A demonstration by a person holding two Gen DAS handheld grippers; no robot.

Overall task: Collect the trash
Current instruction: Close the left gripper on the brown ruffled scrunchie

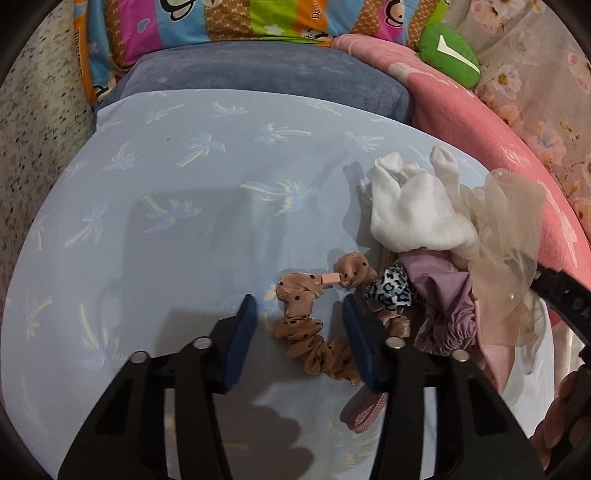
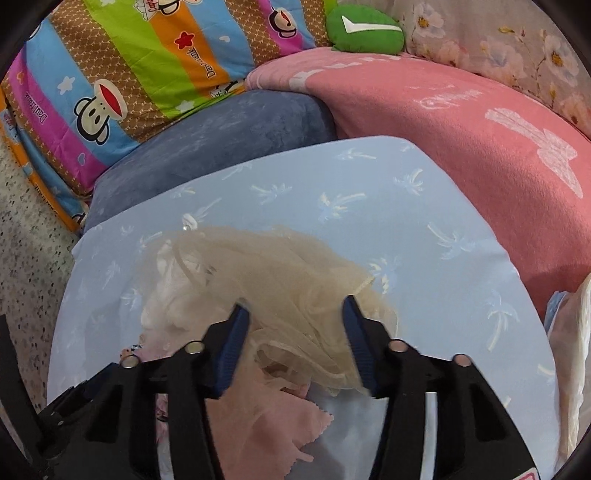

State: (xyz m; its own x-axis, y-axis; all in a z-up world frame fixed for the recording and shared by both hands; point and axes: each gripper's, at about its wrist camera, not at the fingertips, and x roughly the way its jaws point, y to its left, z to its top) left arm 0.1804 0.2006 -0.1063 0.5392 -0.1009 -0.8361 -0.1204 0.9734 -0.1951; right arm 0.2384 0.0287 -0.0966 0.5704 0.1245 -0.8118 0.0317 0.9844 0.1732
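Note:
On a pale blue palm-print sheet [image 1: 166,184] lies a heap of small soft items. A brown dotted scrunchie [image 1: 303,325] lies between the fingers of my left gripper [image 1: 297,301], which is open; its right pad sits against the scrunchie's edge. Beside it are a leopard-print scrunchie [image 1: 393,291], a mauve cloth [image 1: 443,295], a white sock [image 1: 413,206] and a beige tulle piece [image 1: 506,229]. My right gripper [image 2: 293,302] stands open around that tulle piece [image 2: 280,273], with a pink cloth [image 2: 266,417] below it.
A blue-grey cushion [image 1: 266,74] borders the sheet at the back, and a pink blanket [image 2: 461,129] lies to the right. Behind are a striped cartoon quilt [image 2: 147,55] and a green plush [image 2: 365,33]. Speckled floor [image 1: 33,129] is at left. White plastic [image 2: 569,350] shows at the right edge.

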